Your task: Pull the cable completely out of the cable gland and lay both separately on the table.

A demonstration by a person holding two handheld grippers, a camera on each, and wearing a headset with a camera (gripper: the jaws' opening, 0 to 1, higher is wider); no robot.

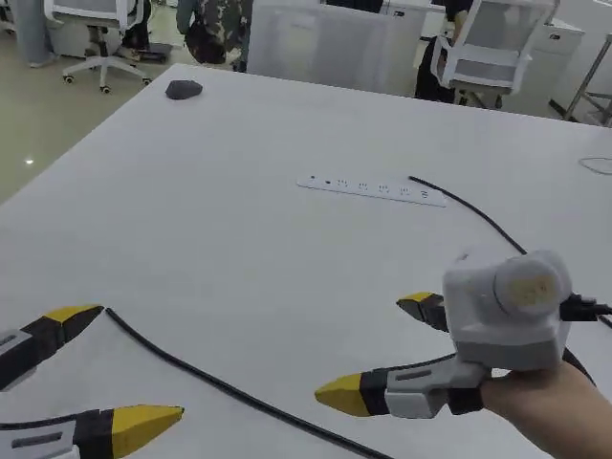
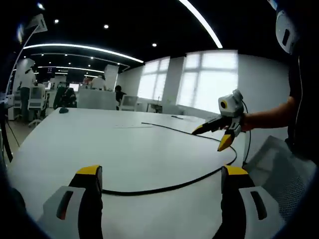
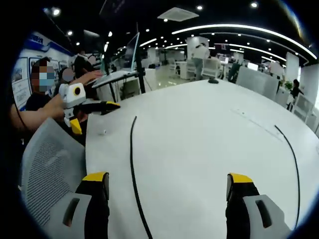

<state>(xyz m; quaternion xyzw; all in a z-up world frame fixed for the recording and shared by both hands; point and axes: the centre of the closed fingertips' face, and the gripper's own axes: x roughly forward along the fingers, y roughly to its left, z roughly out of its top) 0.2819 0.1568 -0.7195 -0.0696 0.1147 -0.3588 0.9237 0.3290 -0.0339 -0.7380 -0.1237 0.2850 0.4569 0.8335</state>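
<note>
My left gripper [image 2: 162, 173] has its yellow-tipped fingers [image 2: 88, 174] spread wide and holds nothing. The black cable [image 2: 169, 187] crosses the gap between them, flat on the white bench [image 1: 239, 239]. One end of the cable lies just beside the finger on the left of the left gripper view. My right gripper [image 1: 376, 346] is likewise wide open and empty, its fingers [image 1: 339, 392] held above the bench, with my hand [image 1: 550, 406] behind them. In the right gripper view the same cable runs up between the fingers, nearer the one on the left, touching neither. In the head view the cable passes from my left gripper's upper fingertip across the bench and out at the lower edge, below my right gripper. I cannot make out a cable gland on the cable in any view. Farther out on the bench lies a white power strip [image 1: 373, 189], and its black cord [image 1: 478, 215] trails toward the right edge. A dark mouse [image 1: 184, 90] sits near the far corner. Beyond the bench stand office chairs [image 1: 488, 48].
</note>
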